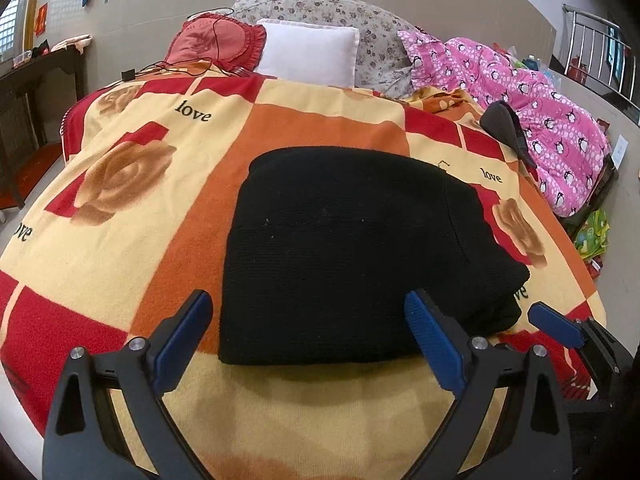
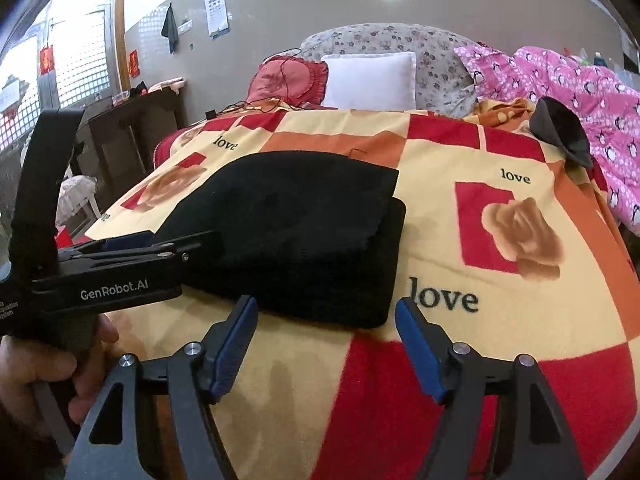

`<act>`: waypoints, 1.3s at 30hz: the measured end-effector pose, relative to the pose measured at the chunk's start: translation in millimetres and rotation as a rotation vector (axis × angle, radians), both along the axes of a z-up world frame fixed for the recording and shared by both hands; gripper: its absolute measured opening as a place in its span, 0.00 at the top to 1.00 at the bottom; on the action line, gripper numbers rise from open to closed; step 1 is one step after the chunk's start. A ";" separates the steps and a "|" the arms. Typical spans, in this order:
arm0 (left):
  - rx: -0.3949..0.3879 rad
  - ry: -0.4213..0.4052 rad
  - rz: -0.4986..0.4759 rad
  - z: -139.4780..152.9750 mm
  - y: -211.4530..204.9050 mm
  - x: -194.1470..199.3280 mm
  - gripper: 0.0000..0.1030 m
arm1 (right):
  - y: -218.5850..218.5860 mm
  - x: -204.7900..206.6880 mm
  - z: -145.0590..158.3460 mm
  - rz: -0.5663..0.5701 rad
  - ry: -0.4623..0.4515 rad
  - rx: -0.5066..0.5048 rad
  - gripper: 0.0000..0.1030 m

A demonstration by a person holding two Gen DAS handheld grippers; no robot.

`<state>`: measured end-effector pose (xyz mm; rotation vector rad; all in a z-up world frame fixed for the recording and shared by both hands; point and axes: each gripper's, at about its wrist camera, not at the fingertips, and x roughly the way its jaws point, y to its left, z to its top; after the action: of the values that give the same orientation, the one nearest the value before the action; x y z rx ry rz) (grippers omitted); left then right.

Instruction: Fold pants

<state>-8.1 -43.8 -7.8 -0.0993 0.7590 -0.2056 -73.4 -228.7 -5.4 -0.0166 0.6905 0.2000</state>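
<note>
- Black pants (image 1: 344, 256) lie folded on the patterned blanket (image 1: 120, 184)
- Left claw (image 1: 308, 344) spread, empty
- Right claw (image 2: 326, 346) spread, empty

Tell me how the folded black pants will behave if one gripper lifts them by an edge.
The black pants look like soft knit, so probably floppy: the layers stacked in the right wrist view would likely sag and unfold. On the fuzzy blanket they would probably drag, not slide.
</note>
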 end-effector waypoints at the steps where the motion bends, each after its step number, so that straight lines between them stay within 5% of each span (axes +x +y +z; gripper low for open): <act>1: -0.001 -0.001 0.000 0.3 -0.5 -0.5 0.05 | -2.2 0.0 0.0 -0.005 0.001 0.011 0.29; 9: -0.047 -0.012 -0.002 1.4 6.8 -3.0 0.05 | -17.2 8.4 4.2 -0.062 0.027 0.087 0.22; 11: -0.060 -0.018 0.001 1.8 9.0 -3.6 0.05 | -27.0 12.6 17.9 -0.123 -0.040 0.093 0.22; 14: -0.077 -0.013 0.002 0.3 11.7 -1.1 0.05 | -45.1 36.3 30.1 -0.259 -0.109 0.029 0.00; 18: -0.084 -0.006 -0.006 -1.6 10.0 0.8 0.05 | -66.9 102.4 -0.1 -0.348 0.125 -0.035 0.02; 21: -0.089 0.004 -0.011 -3.0 9.5 3.2 0.05 | -76.2 123.1 -12.1 -0.371 0.187 0.018 0.01; 28: -0.127 0.031 -0.023 -6.5 12.7 7.4 0.05 | -75.0 176.2 -18.2 -0.381 0.253 -0.097 0.01; 39: -0.199 0.071 -0.022 -10.2 19.9 12.2 0.05 | -76.4 176.9 -19.4 -0.370 0.251 -0.086 0.01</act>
<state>4.1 -23.9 -18.0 -0.2881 0.8090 -0.2998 103.5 -305.1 -24.8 0.0547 0.9375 -0.1863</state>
